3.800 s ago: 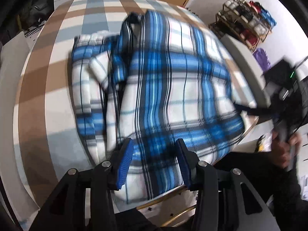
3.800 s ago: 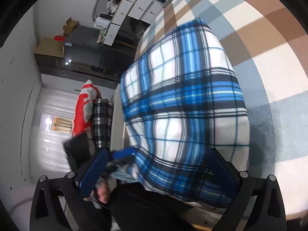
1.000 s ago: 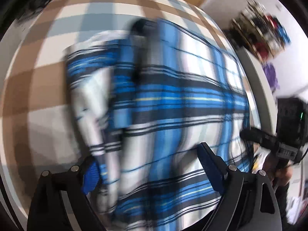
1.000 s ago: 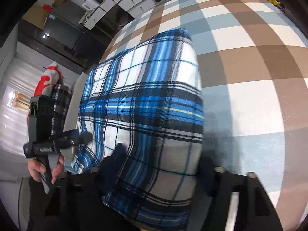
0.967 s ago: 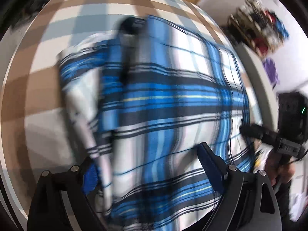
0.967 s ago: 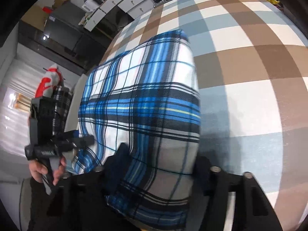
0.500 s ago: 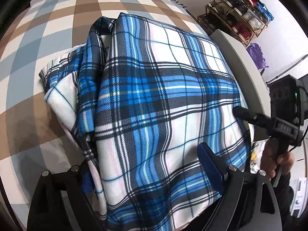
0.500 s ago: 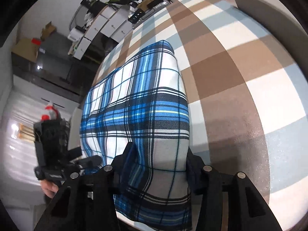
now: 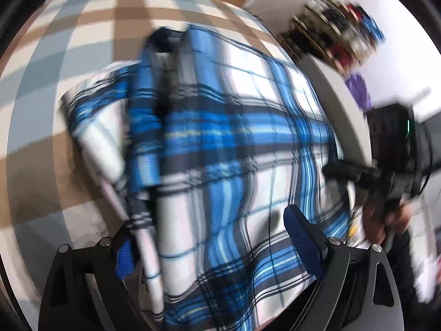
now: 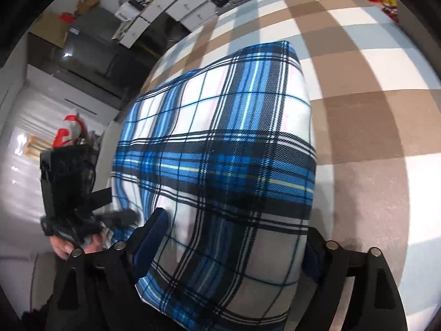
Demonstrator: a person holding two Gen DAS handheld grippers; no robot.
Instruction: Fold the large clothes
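The left hand-held gripper had its jaws spread wide, blue pads on either side of the near edge of the shirt, gripping nothing. The right hand-held gripper was likewise wide open, its pads flanking the shirt's near end without pinching it.

The left view, smeared by motion, showed what the right did not: the shirt's bunched left side, with a folded sleeve and dark collar lying in loose layers, and a shoe rack at the far wall. It also caught the right gripper from outside, held in a hand at the shirt's right edge. The right view, sharp, showed only the shirt's smooth top panel, plus white drawers and the left gripper, held low beside the shirt.

The shirt, blue, white and black plaid, lay folded into a thick rectangle on the checked brown, white and grey surface, near its front edge.
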